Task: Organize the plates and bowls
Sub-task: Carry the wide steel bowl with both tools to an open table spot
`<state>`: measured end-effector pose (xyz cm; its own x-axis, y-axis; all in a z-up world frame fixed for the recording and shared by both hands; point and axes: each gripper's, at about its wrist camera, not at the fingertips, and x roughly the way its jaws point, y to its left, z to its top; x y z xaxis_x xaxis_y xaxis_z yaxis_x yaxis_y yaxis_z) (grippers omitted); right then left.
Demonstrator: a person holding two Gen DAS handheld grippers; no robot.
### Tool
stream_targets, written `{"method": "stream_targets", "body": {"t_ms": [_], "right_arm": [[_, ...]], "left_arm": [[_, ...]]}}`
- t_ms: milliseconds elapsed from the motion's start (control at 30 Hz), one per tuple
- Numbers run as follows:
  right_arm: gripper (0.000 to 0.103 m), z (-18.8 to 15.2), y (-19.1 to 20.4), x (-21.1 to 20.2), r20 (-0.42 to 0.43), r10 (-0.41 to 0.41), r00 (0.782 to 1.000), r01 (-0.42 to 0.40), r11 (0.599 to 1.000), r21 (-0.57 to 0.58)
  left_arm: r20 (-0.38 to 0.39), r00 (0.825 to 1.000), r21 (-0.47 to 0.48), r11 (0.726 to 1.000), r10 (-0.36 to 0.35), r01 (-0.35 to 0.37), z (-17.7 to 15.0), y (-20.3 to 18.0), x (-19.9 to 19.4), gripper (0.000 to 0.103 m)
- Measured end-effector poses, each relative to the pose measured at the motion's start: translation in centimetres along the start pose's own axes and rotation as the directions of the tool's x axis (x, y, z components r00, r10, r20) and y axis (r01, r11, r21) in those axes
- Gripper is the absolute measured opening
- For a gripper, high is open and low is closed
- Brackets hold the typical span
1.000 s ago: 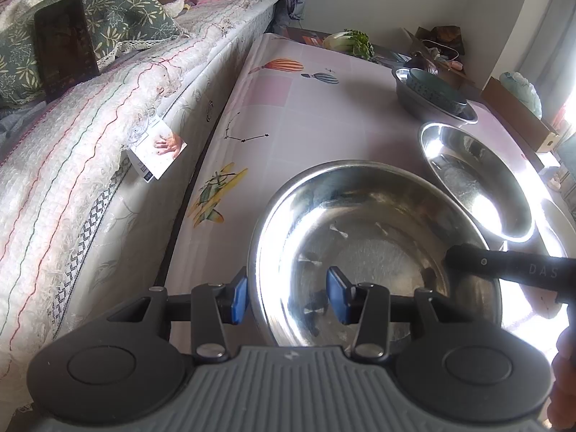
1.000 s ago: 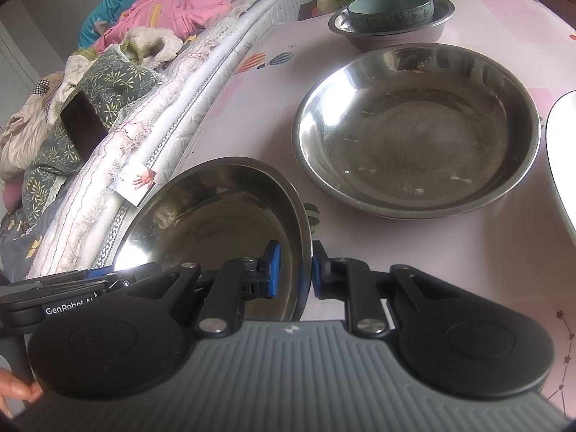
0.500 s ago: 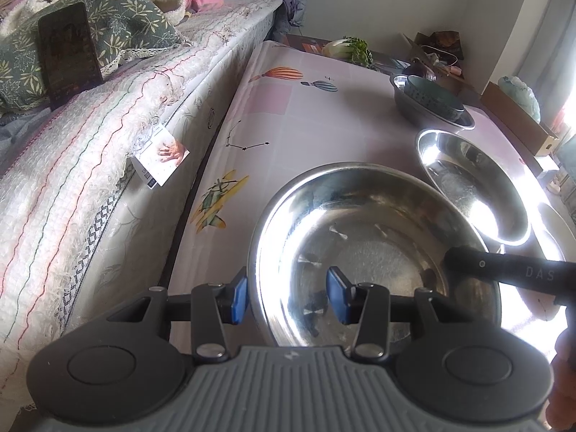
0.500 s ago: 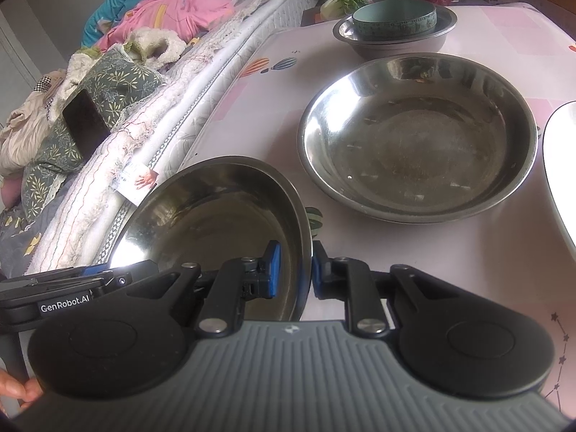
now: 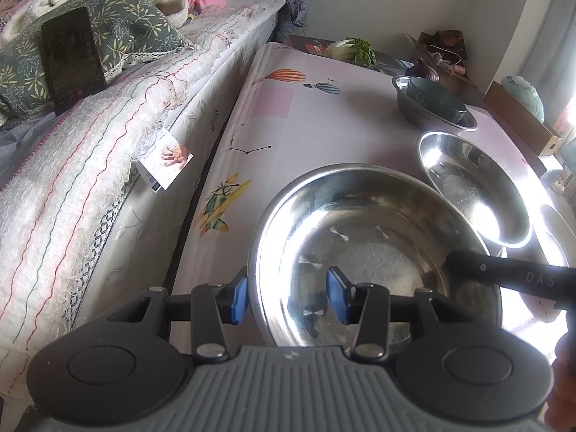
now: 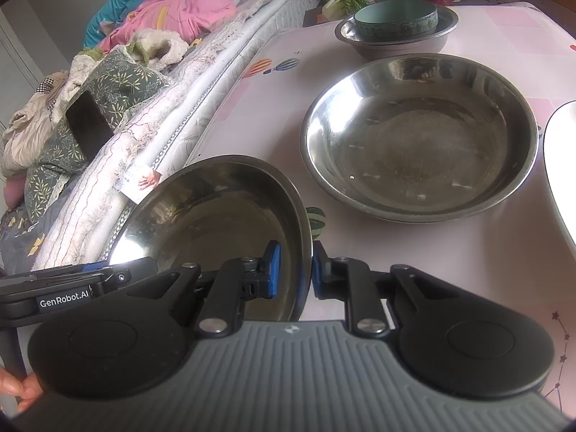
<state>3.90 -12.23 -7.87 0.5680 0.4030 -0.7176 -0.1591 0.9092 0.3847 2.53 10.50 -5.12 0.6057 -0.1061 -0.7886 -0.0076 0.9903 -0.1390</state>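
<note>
The near steel bowl (image 6: pixel 216 223) sits at the worktop's (image 6: pixel 450 259) six o'clock edge beside the bed (image 5: pixel 108 151), its right rim clenched between the right gripper (image 6: pixel 293 271) pads, probably so it can be lifted and nested. The left gripper (image 5: pixel 288 295) straddles the opposite rim with its jaws parted, pads seemingly clear (steadying rather than gripping, I judge). The bowl is shiny, shallow and empty. At one o'clock lies a wider steel bowl (image 6: pixel 421 136); beyond it a teal bowl (image 6: pixel 396 18) rests in another steel one.

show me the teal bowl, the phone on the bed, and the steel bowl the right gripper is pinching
teal bowl (image 6: pixel 396 14), right wrist view, inside wall.
phone (image 5: pixel 72 54), left wrist view, screen.
near steel bowl (image 6: pixel 216 216), right wrist view, inner surface.
</note>
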Motion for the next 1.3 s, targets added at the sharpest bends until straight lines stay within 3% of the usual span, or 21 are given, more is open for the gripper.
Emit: {"method": "stream_targets", "body": {"t_ms": [633, 1300], "right_arm": [[0.018, 0.6, -0.6, -2.8, 0.065, 0.004, 0.998, -0.006, 1.0, 0.016], [0.019, 2.2, -6.3, -7.1, 0.167, -0.112, 0.98, 0.087, 0.985, 0.152]], "left_arm": [[0.059, 0.998, 0.047, 0.999, 0.006, -0.009, 1.8, -2.0, -2.0, 0.045], [0.073, 0.99, 0.186, 0.977, -0.117, 0.102, 5.3, -9.0, -0.1, 0.045]]}}
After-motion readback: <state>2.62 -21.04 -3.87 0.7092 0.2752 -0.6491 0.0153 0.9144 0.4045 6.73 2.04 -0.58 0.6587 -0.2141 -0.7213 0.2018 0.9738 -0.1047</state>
